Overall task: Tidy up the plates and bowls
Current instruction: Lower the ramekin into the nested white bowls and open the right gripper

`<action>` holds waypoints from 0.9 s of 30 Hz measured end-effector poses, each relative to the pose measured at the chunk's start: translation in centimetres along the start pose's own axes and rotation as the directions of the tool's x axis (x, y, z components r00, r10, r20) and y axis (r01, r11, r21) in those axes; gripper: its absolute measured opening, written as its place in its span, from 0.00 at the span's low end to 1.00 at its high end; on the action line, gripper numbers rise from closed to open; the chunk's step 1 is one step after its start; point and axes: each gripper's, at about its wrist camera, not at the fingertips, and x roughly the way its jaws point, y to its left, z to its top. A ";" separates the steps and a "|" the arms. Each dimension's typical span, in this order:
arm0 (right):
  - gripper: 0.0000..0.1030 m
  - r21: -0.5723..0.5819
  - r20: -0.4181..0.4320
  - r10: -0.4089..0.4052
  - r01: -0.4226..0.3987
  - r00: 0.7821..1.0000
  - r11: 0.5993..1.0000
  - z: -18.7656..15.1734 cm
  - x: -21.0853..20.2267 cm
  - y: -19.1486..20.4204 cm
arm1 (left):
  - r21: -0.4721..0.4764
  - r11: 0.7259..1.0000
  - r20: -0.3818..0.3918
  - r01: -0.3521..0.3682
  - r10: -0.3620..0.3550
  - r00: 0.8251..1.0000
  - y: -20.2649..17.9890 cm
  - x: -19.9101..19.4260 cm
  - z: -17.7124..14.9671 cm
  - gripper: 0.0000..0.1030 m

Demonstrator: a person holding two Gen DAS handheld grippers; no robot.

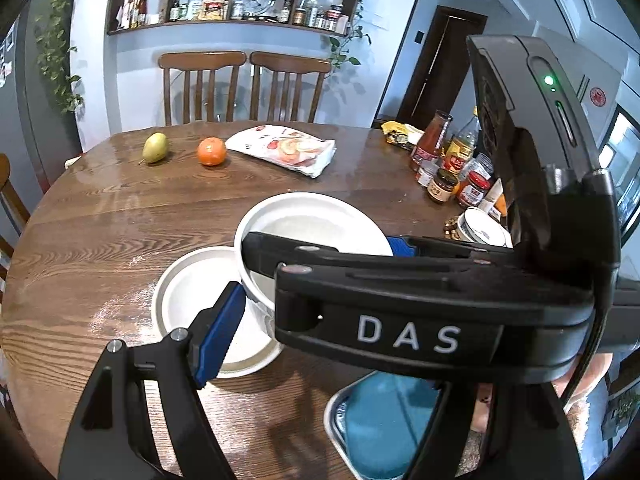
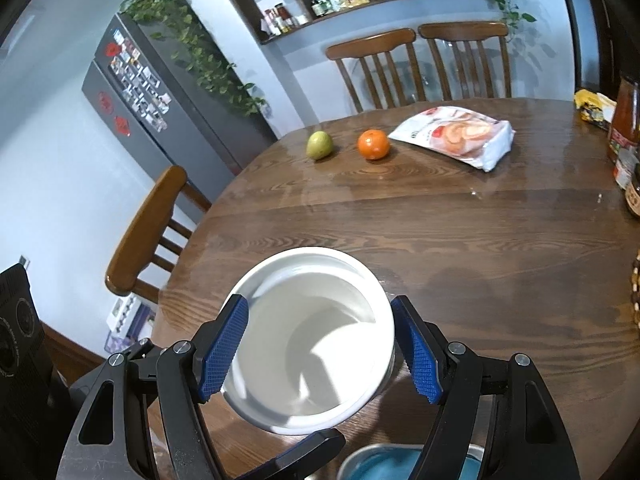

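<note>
Right gripper (image 2: pixel 318 354): blue fingers (image 2: pixel 222 354) clamped on either side of a white bowl (image 2: pixel 316 340), held above the wooden worktop (image 2: pixel 460 240) | left gripper (image 1: pixel 304 292): fingers against the same bowl's sides, clamped | white plate (image 1: pixel 192 292) on worktop, beneath the bowl | pear (image 2: pixel 320 145), orange (image 2: pixel 373 144), snack bag (image 2: pixel 456 136) far side.

White bowl (image 2: pixel 312 340), white plate (image 1: pixel 192 304) — brown wood-grain table (image 2: pixel 460 248); blue-padded tools, perhaps a teal tray (image 1: pixel 384 420).
</note>
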 end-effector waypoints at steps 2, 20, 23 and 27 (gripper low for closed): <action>0.74 0.000 -0.008 0.002 -0.002 1.000 1.000 0.1 0.6 0.4 | -0.009 1.000 -0.002 -0.003 0.003 1.000 0.8 0.0 -0.1 0.72; 0.74 0.003 -0.144 -0.005 0.005 0.990 1.000 0.7 8.5 1.6 | -0.113 0.994 -0.088 -0.002 -0.008 0.996 7.1 3.8 -0.7 0.72; 0.74 0.015 -0.170 -0.006 0.009 0.985 1.000 0.7 9.5 1.5 | -0.130 0.992 -0.107 0.005 -0.019 0.994 7.7 4.5 -0.9 0.72; 0.74 0.018 -0.196 -0.017 0.021 0.980 1.000 0.5 10.6 1.3 | -0.142 0.990 -0.127 0.009 -0.028 0.991 8.3 5.1 -1.2 0.72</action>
